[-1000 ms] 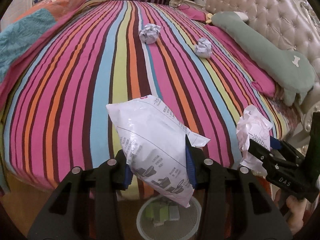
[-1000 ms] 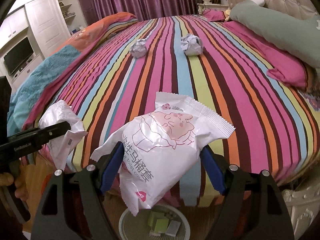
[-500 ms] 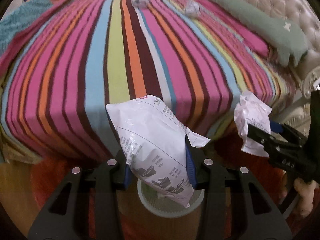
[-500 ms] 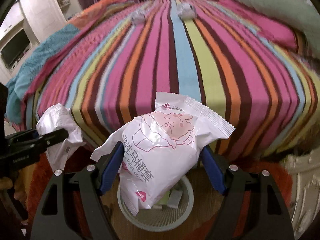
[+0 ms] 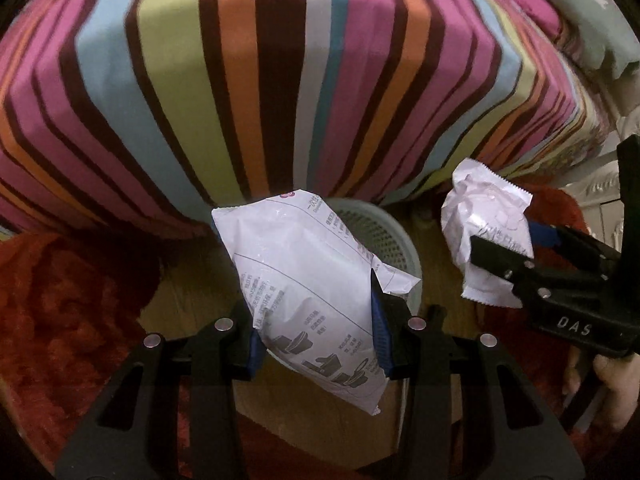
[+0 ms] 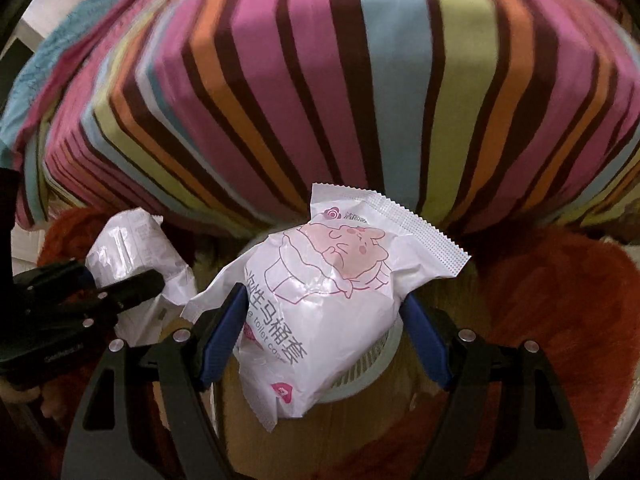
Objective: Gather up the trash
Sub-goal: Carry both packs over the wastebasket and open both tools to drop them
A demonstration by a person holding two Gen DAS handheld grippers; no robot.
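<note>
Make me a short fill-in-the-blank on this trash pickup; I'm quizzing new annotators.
1. Each tool grips a white plastic ____.
2. The left tool and right tool hang above a round mesh ____.
3. The right tool's packet shows a pink cartoon ____.
4. Behind the waste basket hangs a ____ bedspread.

Missing words: packet; waste basket; pig; striped

A home bedroom is shown. A bed (image 5: pixel 280 80) covered in a brightly striped sheet (image 6: pixel 400 92) fills most of both views, with a green pillow (image 5: pixel 592 12) seen at its far corner. A shaggy red rug (image 5: pixel 68 300) and a small mesh wastebasket (image 5: pixel 384 236) are seen on the wooden floor (image 5: pixel 188 292) at its foot.
</note>
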